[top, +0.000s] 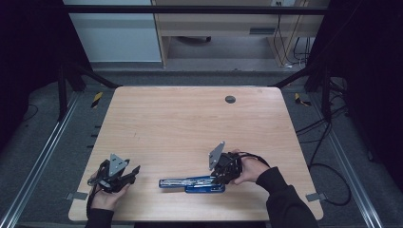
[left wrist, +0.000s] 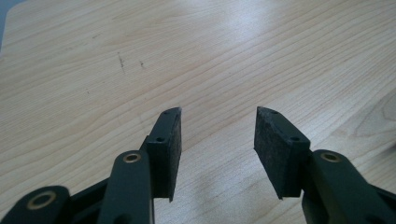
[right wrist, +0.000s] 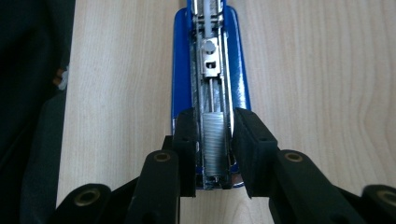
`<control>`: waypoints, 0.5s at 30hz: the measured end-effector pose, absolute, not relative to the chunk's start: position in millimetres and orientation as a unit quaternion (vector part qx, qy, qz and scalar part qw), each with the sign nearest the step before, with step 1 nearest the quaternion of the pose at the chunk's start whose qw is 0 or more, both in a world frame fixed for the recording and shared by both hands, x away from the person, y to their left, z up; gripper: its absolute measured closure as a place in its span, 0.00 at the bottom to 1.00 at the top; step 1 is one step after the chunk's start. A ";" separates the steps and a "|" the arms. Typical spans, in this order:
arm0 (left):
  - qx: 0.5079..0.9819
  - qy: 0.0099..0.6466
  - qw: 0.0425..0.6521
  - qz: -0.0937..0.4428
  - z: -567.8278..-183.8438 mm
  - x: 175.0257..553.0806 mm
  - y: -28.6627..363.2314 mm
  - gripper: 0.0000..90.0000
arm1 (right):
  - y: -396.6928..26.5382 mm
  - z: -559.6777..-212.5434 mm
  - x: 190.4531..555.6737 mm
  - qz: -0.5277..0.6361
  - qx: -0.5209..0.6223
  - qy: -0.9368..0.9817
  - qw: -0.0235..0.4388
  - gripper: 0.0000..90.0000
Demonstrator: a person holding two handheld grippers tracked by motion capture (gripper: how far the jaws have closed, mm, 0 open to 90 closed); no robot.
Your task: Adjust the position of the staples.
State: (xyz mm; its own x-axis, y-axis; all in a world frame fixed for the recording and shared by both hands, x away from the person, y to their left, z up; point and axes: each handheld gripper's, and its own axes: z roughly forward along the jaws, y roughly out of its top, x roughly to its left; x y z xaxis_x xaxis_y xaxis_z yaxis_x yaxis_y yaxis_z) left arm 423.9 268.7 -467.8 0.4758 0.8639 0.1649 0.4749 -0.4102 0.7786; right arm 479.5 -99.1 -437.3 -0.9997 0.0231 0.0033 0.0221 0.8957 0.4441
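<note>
A blue stapler [top: 190, 184] lies opened flat near the table's front edge, left of the person's right hand. In the right gripper view the stapler [right wrist: 210, 70] runs straight away from me, and a silver strip of staples [right wrist: 215, 135] sits in its metal channel. My right gripper [right wrist: 215, 114] straddles the near end of that channel, its pads close on either side with thin gaps. In the high view the right gripper [top: 219, 179] rests at the stapler's right end. My left gripper [top: 134, 172] is held at the front left, and in its own view the left gripper [left wrist: 218, 110] stands open over bare wood.
The wooden table [top: 190, 123] has a round grey cable hole [top: 230, 99] at the back. Metal frame rails and loose cables [top: 328, 166] lie on the floor to both sides. A dark sleeve [right wrist: 28, 93] borders the left of the right gripper view.
</note>
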 end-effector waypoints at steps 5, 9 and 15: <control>0.788 0.425 0.342 0.285 -467.4 423.5 268.3 0.58 | -105.1 -433.6 479.4 0.262 0.036 0.964 0.020 0.78; 0.787 0.424 0.346 0.283 -466.9 422.8 266.6 0.58 | -112.0 -429.8 477.4 0.280 0.070 0.956 0.044 0.77; 0.787 0.422 0.357 0.275 -465.1 421.0 263.8 0.59 | -121.1 -427.7 471.6 0.321 0.128 0.936 0.068 0.81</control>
